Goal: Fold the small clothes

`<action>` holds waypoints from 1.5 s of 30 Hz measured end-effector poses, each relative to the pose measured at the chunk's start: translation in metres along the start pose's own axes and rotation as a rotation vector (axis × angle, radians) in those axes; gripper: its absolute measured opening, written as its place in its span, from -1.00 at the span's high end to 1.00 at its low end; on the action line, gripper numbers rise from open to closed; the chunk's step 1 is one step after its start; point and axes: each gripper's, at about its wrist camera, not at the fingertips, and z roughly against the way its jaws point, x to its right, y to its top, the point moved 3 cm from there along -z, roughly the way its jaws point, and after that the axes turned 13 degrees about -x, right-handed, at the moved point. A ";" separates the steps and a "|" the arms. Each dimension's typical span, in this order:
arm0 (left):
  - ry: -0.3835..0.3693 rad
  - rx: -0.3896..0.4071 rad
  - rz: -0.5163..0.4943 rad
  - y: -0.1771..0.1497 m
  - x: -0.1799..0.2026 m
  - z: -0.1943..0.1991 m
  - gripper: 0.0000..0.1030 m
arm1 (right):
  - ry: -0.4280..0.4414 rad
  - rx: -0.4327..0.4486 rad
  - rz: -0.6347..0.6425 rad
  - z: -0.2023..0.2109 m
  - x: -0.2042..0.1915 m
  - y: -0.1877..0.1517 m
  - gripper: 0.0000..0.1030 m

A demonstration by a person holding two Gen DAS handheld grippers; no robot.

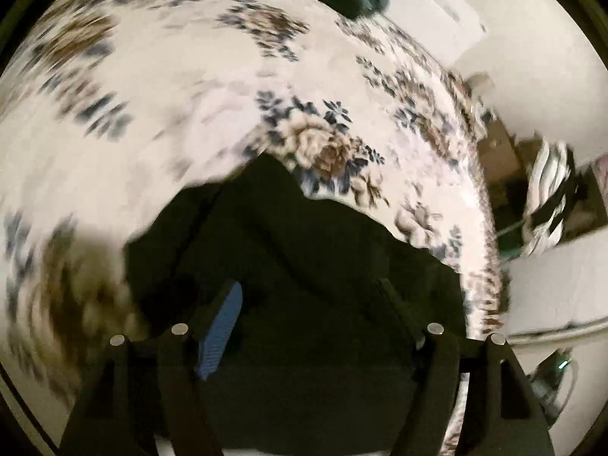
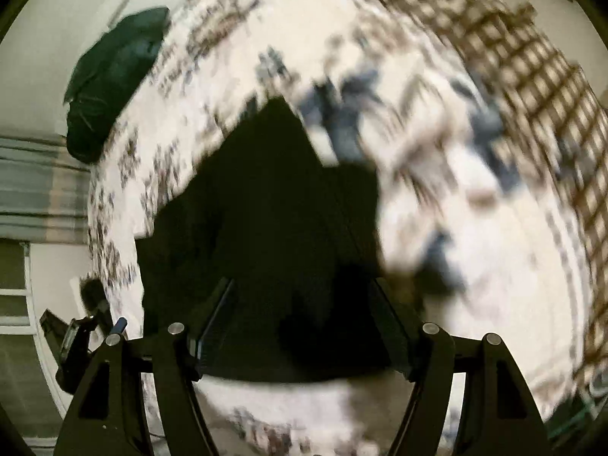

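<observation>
**Both grippers wide over the dark garment**

Left gripper: fingers spread wide, nothing pinched. Right gripper: same, wide and empty. The dark garment lies flat on the floral bed, directly under and ahead of both, its peak pointing away. Neither hand looks nearer. Past the garment, a green bundle sits at the bed's far edge.
</observation>
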 end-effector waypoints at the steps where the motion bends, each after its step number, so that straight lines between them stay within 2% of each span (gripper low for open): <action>1: 0.030 -0.005 -0.015 0.014 0.003 -0.010 -0.35 | 0.007 0.020 0.016 -0.007 -0.005 0.025 -0.43; 6: 0.141 -0.066 -0.049 0.058 -0.002 -0.060 -0.35 | -0.060 0.010 0.054 -0.056 -0.023 0.104 -0.43; 8: 0.157 -0.063 -0.042 0.066 -0.005 -0.070 -0.31 | -0.077 -0.014 0.046 -0.077 -0.021 0.117 -0.43; 9: 0.157 -0.054 -0.043 0.069 -0.006 -0.071 -0.26 | -0.081 -0.020 0.043 -0.084 -0.019 0.125 -0.36; 10: 0.164 -0.036 -0.048 0.070 -0.007 -0.070 0.23 | -0.073 -0.015 0.047 -0.090 -0.017 0.129 -0.16; 11: 0.165 -0.026 -0.053 0.071 -0.007 -0.069 0.99 | -0.067 -0.007 0.059 -0.091 -0.019 0.133 0.51; 12: 0.169 -0.017 -0.056 0.073 -0.006 -0.067 0.98 | -0.082 0.002 0.068 -0.091 -0.020 0.133 0.65; 14: 0.157 0.045 -0.058 0.076 -0.006 -0.055 0.99 | -0.074 0.059 0.088 -0.082 -0.021 0.132 0.76; 17: 0.167 0.098 -0.040 0.082 -0.012 -0.040 0.99 | -0.051 0.120 0.074 -0.064 -0.019 0.128 0.78; 20: 0.170 0.101 0.013 0.090 -0.028 -0.036 0.99 | -0.075 0.157 0.034 -0.053 -0.009 0.127 0.79; 22: 0.125 0.092 0.058 0.091 -0.039 -0.032 0.95 | -0.104 0.113 -0.010 -0.062 0.002 0.132 0.79; 24: 0.079 0.068 0.080 0.088 -0.043 -0.029 0.74 | -0.088 0.050 -0.036 -0.071 0.007 0.137 0.75; 26: 0.016 0.077 0.058 0.082 -0.041 -0.022 -0.20 | -0.069 0.021 -0.032 -0.071 0.004 0.140 0.59; 27: 0.001 0.083 0.053 0.080 -0.040 -0.020 -0.36 | -0.051 0.024 -0.021 -0.068 0.001 0.141 0.39; 28: -0.010 0.083 0.045 0.079 -0.039 -0.020 -0.39 | -0.042 0.033 0.001 -0.065 -0.004 0.141 0.20; 29: -0.010 0.064 0.033 0.080 -0.037 -0.025 -0.39 | -0.041 0.036 0.015 -0.063 -0.007 0.142 -0.03; 32: 0.046 -0.034 -0.009 0.088 -0.034 -0.054 -0.39 | -0.048 0.010 0.069 -0.068 -0.018 0.145 -0.25; 34: 0.115 -0.087 -0.040 0.093 -0.031 -0.078 -0.35 | -0.066 -0.016 0.076 -0.077 -0.021 0.148 -0.31; 36: 0.146 -0.084 -0.087 0.094 -0.024 -0.088 0.35 | -0.082 -0.043 0.073 -0.087 -0.021 0.151 -0.33; 37: 0.161 -0.079 -0.112 0.094 -0.019 -0.089 0.63 | -0.088 -0.072 0.068 -0.096 -0.019 0.153 -0.33; 38: 0.156 -0.049 -0.137 0.092 -0.014 -0.083 0.68 | -0.085 -0.084 0.063 -0.101 -0.019 0.153 -0.21; 39: 0.151 -0.017 -0.150 0.091 -0.011 -0.077 0.70 | -0.082 -0.062 0.063 -0.101 -0.019 0.151 0.23; 40: 0.150 0.027 -0.156 0.090 -0.009 -0.066 0.71 | -0.112 -0.021 0.078 -0.097 -0.020 0.149 0.51; 41: 0.137 0.057 -0.148 0.089 -0.009 -0.058 0.71 | -0.117 -0.008 0.089 -0.095 -0.021 0.148 0.68; 42: 0.119 0.097 -0.122 0.089 -0.012 -0.046 0.72 | -0.100 0.014 0.095 -0.090 -0.022 0.146 0.73; 45: 0.103 0.149 -0.057 0.095 -0.028 -0.031 0.76 | -0.062 0.080 0.071 -0.070 -0.017 0.140 0.76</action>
